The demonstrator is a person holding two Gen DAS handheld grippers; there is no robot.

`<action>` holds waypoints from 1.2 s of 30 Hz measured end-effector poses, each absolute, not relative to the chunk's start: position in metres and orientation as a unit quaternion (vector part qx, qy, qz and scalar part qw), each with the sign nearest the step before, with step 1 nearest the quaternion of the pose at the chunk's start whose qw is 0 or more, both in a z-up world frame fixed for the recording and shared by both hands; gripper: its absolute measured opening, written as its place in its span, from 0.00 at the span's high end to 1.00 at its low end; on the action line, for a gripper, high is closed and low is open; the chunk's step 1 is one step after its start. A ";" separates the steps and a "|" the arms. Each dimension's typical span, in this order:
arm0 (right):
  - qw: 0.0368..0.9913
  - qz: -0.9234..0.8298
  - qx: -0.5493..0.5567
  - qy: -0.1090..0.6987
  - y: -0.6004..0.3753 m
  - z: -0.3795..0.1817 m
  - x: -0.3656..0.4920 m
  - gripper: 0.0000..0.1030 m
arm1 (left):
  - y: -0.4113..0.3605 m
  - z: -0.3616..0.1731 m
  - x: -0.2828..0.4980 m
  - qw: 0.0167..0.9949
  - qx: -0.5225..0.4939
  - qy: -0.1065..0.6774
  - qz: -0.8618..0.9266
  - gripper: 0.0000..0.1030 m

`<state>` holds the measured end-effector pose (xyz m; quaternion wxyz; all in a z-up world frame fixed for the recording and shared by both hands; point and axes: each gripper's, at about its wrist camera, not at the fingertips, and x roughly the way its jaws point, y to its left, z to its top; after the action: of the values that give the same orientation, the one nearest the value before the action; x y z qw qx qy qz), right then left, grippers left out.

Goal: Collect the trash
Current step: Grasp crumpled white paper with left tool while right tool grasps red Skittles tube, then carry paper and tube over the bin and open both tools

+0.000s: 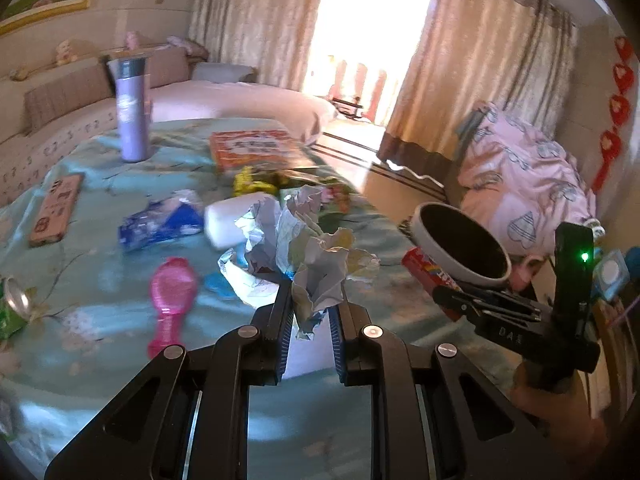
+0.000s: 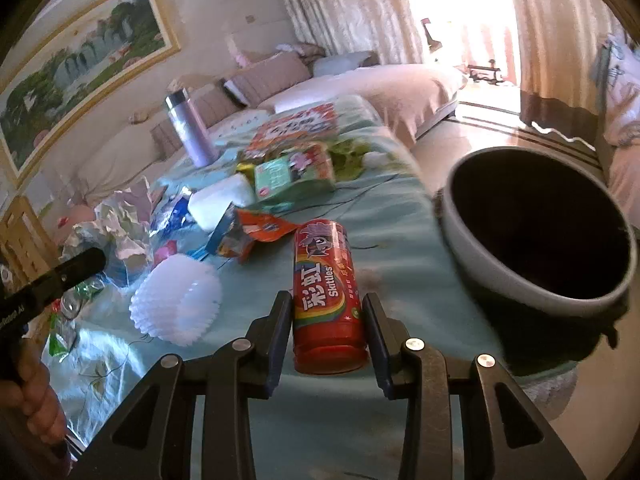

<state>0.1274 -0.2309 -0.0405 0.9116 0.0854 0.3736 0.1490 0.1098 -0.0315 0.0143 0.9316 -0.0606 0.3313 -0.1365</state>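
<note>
Bright daylight through doorway at back, blown out. Beige patterned curtains either side, dark hem near floor. Glossy floor, striped threshold. Long pale sofa along left wall, cushions on top. Framed landscape painting above (gold frame). Red heart decorations on right wall.

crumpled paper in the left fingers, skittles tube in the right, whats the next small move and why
Probably carry both to the round bin and drop them. The left gripper is shut on the crumpled paper, the right gripper clamps the Skittles tube, and the bin's open mouth sits just right of the tube.
</note>
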 end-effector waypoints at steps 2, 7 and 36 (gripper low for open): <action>0.914 0.141 0.090 0.368 -0.242 -0.037 0.124 0.64 | -0.044 0.015 0.110 0.930 -0.055 0.332 -0.146 0.84; 0.919 0.125 0.103 0.360 -0.268 -0.033 0.118 0.65 | -0.077 0.012 0.117 0.924 -0.041 0.340 -0.170 0.84; 0.926 0.047 0.148 0.344 -0.381 -0.027 0.148 0.65 | -0.224 0.000 0.181 0.890 0.017 0.372 -0.265 0.84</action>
<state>0.1481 -0.3815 -0.0271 0.9262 0.1476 0.3438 0.0474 0.1811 -0.2240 -0.0001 0.8896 0.0171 0.3716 -0.2649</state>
